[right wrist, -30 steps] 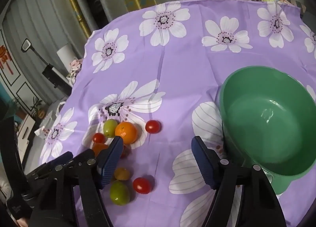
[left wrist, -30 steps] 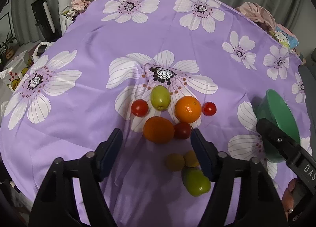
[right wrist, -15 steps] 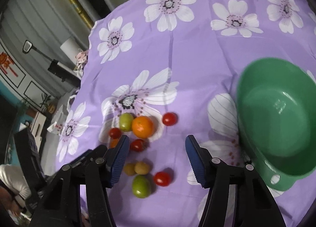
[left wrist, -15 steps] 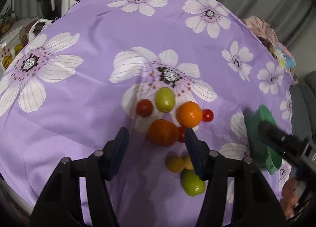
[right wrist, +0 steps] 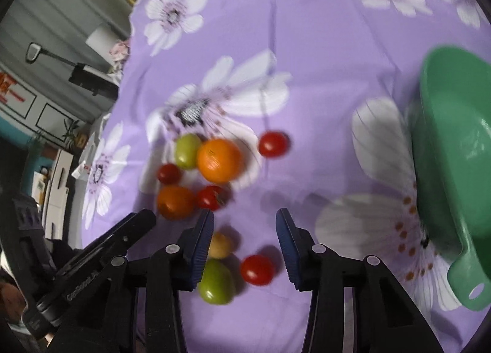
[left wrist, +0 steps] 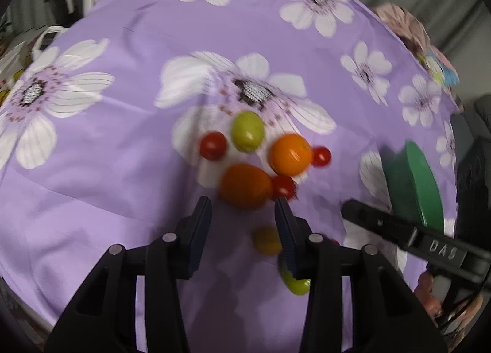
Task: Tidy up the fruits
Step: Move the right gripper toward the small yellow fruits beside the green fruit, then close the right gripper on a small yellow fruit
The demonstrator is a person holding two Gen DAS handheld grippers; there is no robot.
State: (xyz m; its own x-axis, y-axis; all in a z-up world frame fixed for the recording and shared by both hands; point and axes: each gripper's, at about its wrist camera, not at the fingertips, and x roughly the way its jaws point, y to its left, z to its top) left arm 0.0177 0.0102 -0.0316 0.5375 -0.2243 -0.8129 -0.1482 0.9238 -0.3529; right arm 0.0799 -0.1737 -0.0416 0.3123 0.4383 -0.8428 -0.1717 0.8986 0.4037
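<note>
Fruits lie in a cluster on a purple flowered cloth [left wrist: 122,187]. In the left wrist view my open, empty left gripper [left wrist: 242,208] sits just short of a dark orange [left wrist: 245,185], with a red tomato [left wrist: 284,186], a brighter orange [left wrist: 290,154], a green fruit [left wrist: 247,135] and more tomatoes beyond. In the right wrist view my open, empty right gripper [right wrist: 244,221] hovers above a red tomato [right wrist: 257,269], a yellow fruit [right wrist: 220,245] and a green fruit [right wrist: 216,282]. The green bowl [right wrist: 454,168] stands empty at the right.
The right gripper's body [left wrist: 414,242] crosses the right side of the left wrist view, in front of the bowl [left wrist: 414,184]. The left gripper's body [right wrist: 76,270] shows at lower left in the right wrist view. Clutter and curtains lie beyond the table's far edge.
Both grippers have moved closer to the fruit cluster and their jaws have narrowed somewhat. The bowl has slid toward the right edge of the right wrist view. The fruits have not moved.
</note>
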